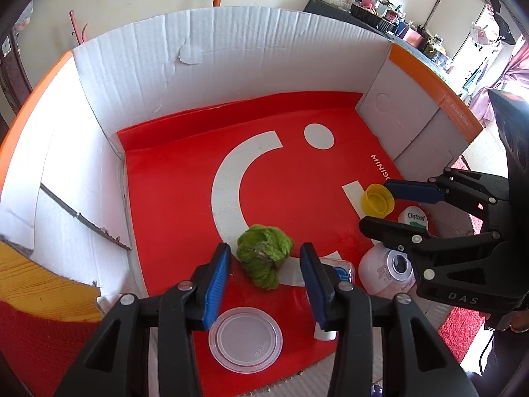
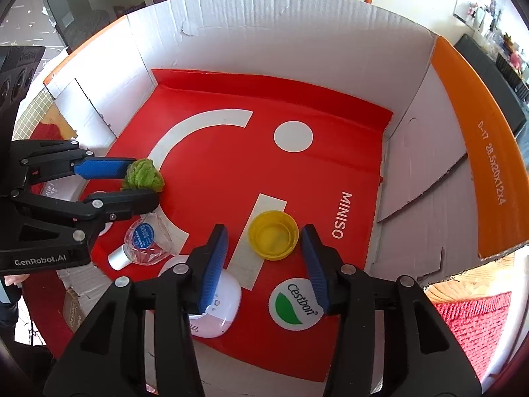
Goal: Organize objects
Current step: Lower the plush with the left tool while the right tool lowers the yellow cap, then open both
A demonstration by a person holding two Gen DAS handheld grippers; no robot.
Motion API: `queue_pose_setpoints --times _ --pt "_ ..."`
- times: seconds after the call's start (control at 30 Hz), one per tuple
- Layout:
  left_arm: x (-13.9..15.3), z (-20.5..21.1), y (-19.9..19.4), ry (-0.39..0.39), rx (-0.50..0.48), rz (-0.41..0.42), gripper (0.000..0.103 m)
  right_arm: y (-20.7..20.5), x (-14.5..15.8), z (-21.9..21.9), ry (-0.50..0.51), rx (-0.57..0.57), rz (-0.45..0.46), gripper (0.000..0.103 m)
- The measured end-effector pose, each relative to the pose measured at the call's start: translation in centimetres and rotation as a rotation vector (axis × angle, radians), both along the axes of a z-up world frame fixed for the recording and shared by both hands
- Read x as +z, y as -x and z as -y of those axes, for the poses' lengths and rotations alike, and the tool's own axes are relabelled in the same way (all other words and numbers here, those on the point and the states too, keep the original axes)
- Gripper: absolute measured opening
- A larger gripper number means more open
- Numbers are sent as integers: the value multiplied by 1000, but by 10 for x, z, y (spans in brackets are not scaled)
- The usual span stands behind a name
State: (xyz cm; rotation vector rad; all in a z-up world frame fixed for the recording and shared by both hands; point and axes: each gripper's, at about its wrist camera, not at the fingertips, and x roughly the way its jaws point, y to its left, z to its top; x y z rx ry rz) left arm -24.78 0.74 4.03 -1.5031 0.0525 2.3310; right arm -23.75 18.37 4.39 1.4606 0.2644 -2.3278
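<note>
A green fuzzy ball (image 1: 265, 256) lies on the red liner of a white cardboard box (image 1: 231, 59). My left gripper (image 1: 264, 264) is open, its blue pads on either side of the ball; it also shows in the right wrist view (image 2: 142, 182) with the ball (image 2: 142, 174) between its tips. A yellow cap (image 2: 273, 235) lies open side up between the pads of my open right gripper (image 2: 264, 241). In the left wrist view the right gripper (image 1: 380, 205) straddles the cap (image 1: 378, 201).
A clear round lid (image 1: 245, 339), a small clear bottle (image 2: 145, 240), a white-pink device (image 2: 216, 311) and a white Cestbon lid (image 2: 295, 304) lie in the box. The box wall (image 2: 413, 172) and an orange flap (image 2: 486, 165) stand at the right.
</note>
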Motion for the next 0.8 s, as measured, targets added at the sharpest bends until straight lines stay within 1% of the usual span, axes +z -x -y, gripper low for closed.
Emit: queue_pose_setpoints --times 0.23,0.33,0.57,0.6,0.67,0.8 --pt "3 -6 -2 -9 4 -1 46 1 3 0 -6 1 -11 52" --pt "6 -7 -4 -13 9 -12 53 -1 5 -1 -3 0 -16 54" --pt "17 -2 -13 -34 22 -37 53 -7 15 -4 14 -13 -34 56" --pt "19 -1 -15 -36 23 -41 54 -9 17 -5 17 -14 -39 57" --pt "23 1 -19 -47 30 -57 62 -14 23 -5 22 -17 -53 63" --pt "32 3 -29 -57 38 -81 62 -24 35 -9 38 -23 -81 63"
